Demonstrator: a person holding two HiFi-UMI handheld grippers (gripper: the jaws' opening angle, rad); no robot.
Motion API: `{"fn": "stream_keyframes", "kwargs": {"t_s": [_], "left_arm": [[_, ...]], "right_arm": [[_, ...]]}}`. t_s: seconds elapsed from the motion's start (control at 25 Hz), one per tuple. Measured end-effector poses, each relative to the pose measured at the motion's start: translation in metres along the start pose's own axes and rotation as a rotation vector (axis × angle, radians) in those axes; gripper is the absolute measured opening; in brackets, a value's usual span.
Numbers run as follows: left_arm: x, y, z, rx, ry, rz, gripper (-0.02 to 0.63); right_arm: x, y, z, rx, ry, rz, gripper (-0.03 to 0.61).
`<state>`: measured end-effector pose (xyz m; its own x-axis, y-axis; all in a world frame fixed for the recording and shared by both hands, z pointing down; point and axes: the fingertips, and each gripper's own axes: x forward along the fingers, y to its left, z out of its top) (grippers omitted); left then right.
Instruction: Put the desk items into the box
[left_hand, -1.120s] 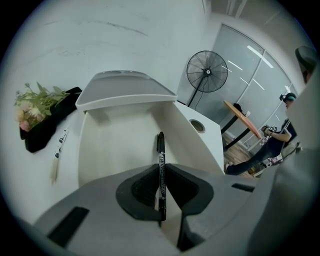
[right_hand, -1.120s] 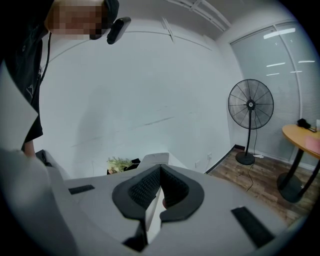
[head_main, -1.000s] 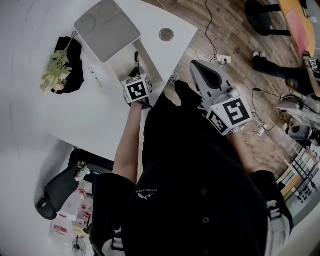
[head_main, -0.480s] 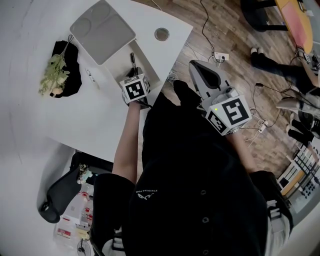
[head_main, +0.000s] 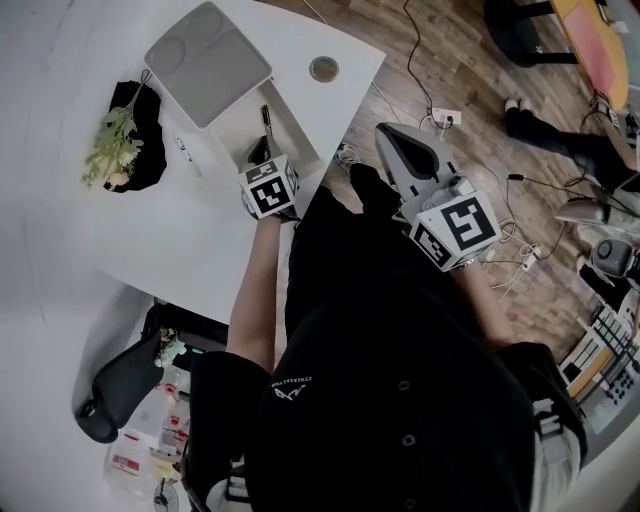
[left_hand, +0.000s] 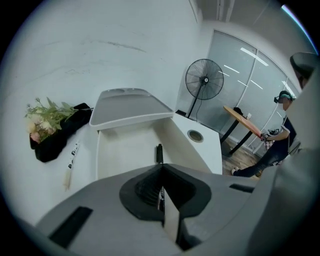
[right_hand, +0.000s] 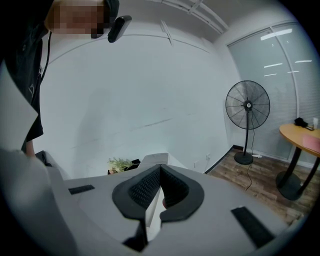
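- One pen (head_main: 266, 117) in box (head_main: 300, 132); left gripper (left_hand: 160, 167) drawn back a little, jaws closed, empty.
- Right gripper (right_hand: 160, 169) idle, closed too.
- White pen (head_main: 183, 150), flowers (head_main: 110, 145) still outside.

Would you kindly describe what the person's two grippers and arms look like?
The left gripper and right gripper have broad light-grey bodies tapering to a point, with black ribbed pads inside. The left cube and right cube are white with black square markers. The person wears a black short-sleeved top.
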<state>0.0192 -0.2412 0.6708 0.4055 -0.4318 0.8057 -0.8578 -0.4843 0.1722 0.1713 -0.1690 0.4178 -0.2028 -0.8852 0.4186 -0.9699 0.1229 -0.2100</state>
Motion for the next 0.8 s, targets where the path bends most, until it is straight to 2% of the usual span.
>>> {"fn": "stream_keyframes", "kwargs": {"t_s": [0.2,0.44,0.8], "left_arm": [[-0.029,-0.005,0.017,-0.006,-0.124,0.023,0.007],[-0.068,-0.021,0.037,-0.038,-0.269,-0.016,0.006],[-0.137,-0.054,0.071,-0.029,-0.463,-0.007,0.006]], "right_arm": [[-0.008,0.004,-0.001,-0.005,-0.008,0.026,-0.002],[-0.017,0.012,-0.002,-0.02,-0.017,0.079,-0.002],[-0.029,0.019,0.005,-0.047,-0.038,0.172,-0.002]]}}
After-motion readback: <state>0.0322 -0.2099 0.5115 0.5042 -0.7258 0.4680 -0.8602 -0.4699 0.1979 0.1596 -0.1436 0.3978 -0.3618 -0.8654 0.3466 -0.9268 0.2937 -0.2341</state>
